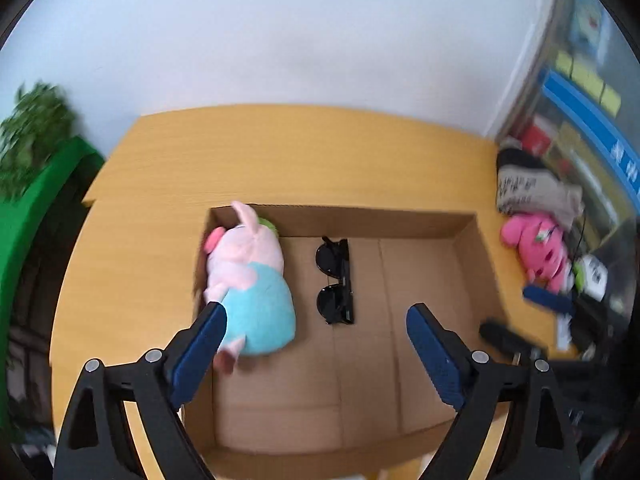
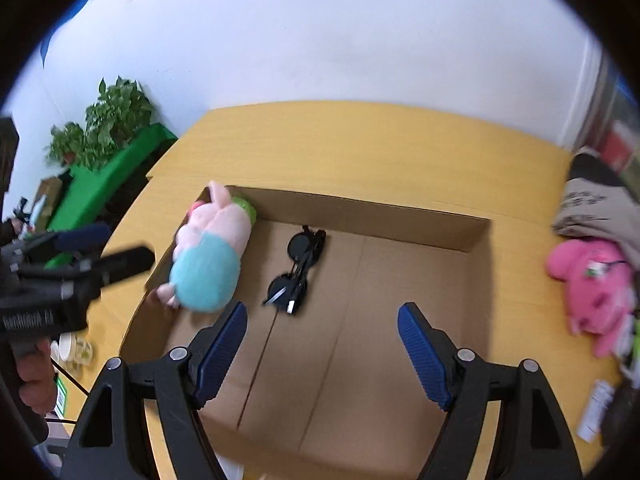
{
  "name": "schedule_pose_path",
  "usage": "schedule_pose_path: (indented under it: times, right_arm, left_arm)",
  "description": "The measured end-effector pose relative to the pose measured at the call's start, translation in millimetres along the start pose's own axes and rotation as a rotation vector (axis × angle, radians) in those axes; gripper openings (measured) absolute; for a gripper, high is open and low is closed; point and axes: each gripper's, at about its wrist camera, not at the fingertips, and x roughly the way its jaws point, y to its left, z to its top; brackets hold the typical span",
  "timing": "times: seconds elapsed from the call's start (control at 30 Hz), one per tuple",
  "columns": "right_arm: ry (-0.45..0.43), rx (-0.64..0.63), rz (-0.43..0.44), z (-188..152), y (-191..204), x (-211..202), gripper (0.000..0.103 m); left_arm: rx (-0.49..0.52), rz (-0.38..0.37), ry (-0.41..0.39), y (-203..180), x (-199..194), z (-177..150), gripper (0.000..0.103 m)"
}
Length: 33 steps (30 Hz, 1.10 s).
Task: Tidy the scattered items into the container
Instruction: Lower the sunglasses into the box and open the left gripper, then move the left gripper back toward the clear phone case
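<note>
An open cardboard box (image 1: 464,224) (image 2: 476,236) sits on the yellow table. Against its left wall lies a pink pig plush in a teal top (image 1: 252,276) (image 2: 212,252), with something green (image 2: 246,206) behind its head. Black sunglasses (image 1: 336,280) (image 2: 298,268) lie folded on the box floor beside it. My left gripper (image 1: 316,310) hangs open above the box with nothing between its fingers. My right gripper (image 2: 323,307) is also open and empty above the box. A pink strawberry plush (image 1: 540,248) (image 2: 592,280) lies on the table to the right of the box.
A grey printed bag (image 1: 532,188) (image 2: 592,204) lies behind the pink plush, and a white tube (image 2: 596,408) at the table's right edge. A green stand with plants (image 2: 112,168) is to the left. Shelves (image 1: 580,100) fill the right. A hand (image 2: 36,372) holds the left gripper.
</note>
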Motion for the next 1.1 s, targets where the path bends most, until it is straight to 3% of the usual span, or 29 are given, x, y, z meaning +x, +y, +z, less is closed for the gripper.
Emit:
schedule_pose_path:
  times: [0.2,0.5,1.1]
  right_arm:
    - [-0.013,-0.011,-0.082,-20,32,-60,0.078]
    - [-0.048,-0.011,-0.122,-41,55,-104,0.078]
    - [-0.076,0.02,-0.115,-69,48,-139,0.078]
  left_arm:
    - [0.029,0.013,-0.065,-14,-60,-22,0.099]
    - [0.037,-0.016,-0.092,-16,-111,-46,0.099]
    - [0.075,-0.031,-0.088,-42,-143,-78,0.099]
